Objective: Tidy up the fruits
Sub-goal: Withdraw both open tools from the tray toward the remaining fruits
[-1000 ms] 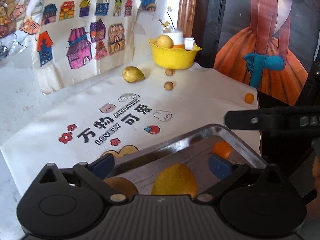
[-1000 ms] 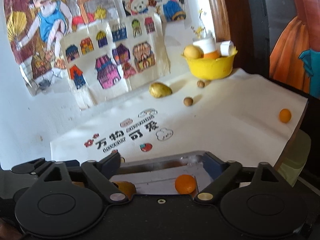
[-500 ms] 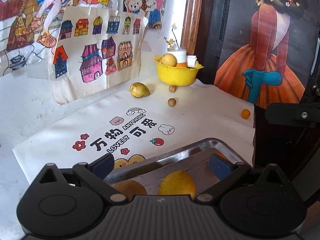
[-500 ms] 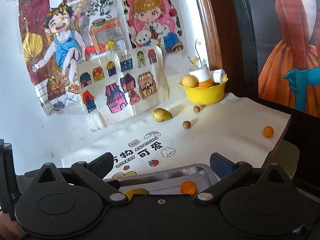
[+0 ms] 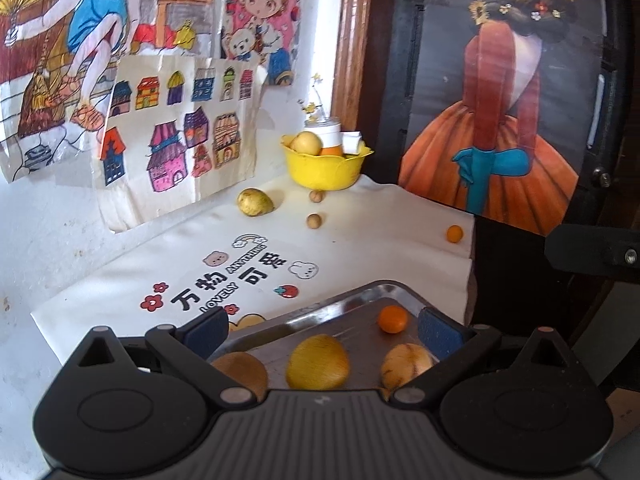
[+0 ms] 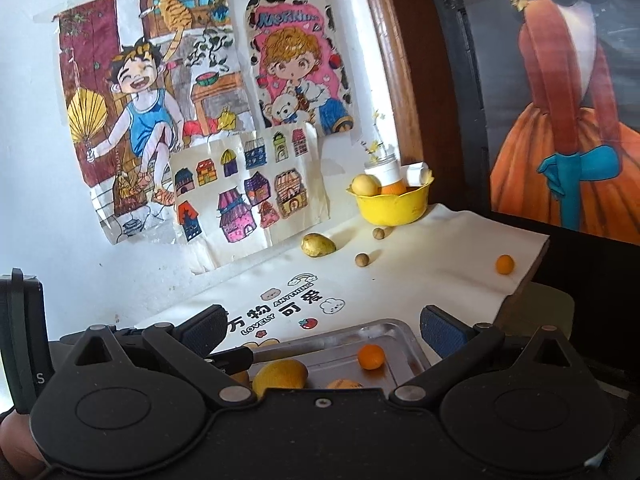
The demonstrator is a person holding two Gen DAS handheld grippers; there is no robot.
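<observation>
- Left tongs [image 5: 322, 326] and right tongs [image 6: 322, 326]: both gape wide, empty.
- Small orange [image 6: 504, 265] near cloth edge: light, round, rolls easily; pinch across its middle.

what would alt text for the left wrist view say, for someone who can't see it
Open, empty tongs hover over a metal tray holding a small orange and three yellowish fruits. Beyond it, on a white printed cloth, lie a mango, two small brown fruits, another small orange and a yellow bowl of fruit below children's drawings.
</observation>
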